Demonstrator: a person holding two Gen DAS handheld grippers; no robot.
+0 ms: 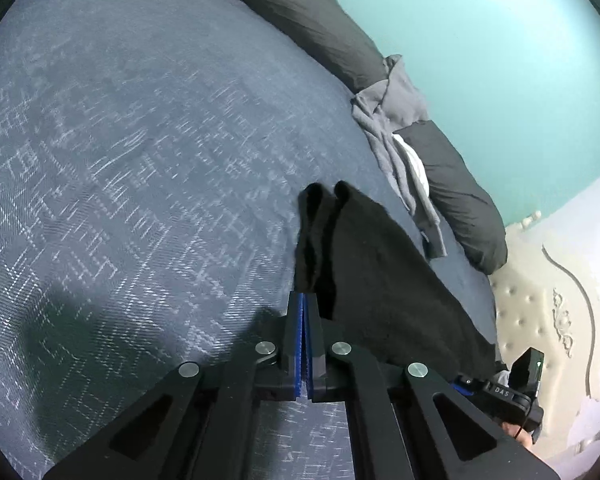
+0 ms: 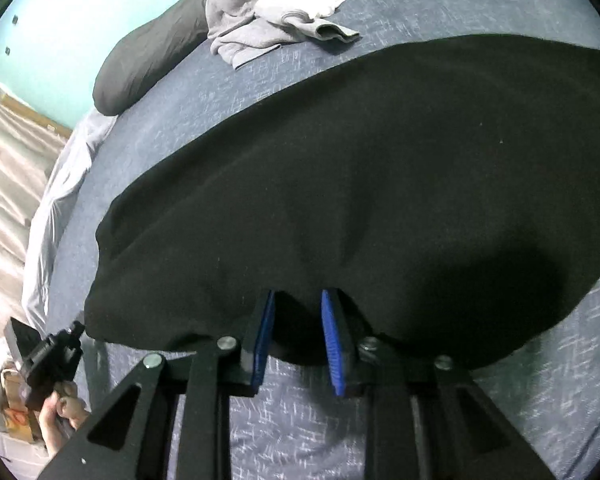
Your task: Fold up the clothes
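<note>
Pinching a bunched edge of the black garment, the left gripper is clamped tight. The right gripper stands parted, the near hem between its pads unpressed. Soft, limp cloth will probably sag; take hold at hems or corners.

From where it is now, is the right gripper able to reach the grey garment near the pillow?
Probably not directly: the black cloth lies between the right gripper and the grey garment, which sits far across the bed.

The black cloth looks soft, fuzzy and matt. The bed cover is rough woven fabric. The tongs are matt black plastic with ridged blue pads and shiny metal pins.
</note>
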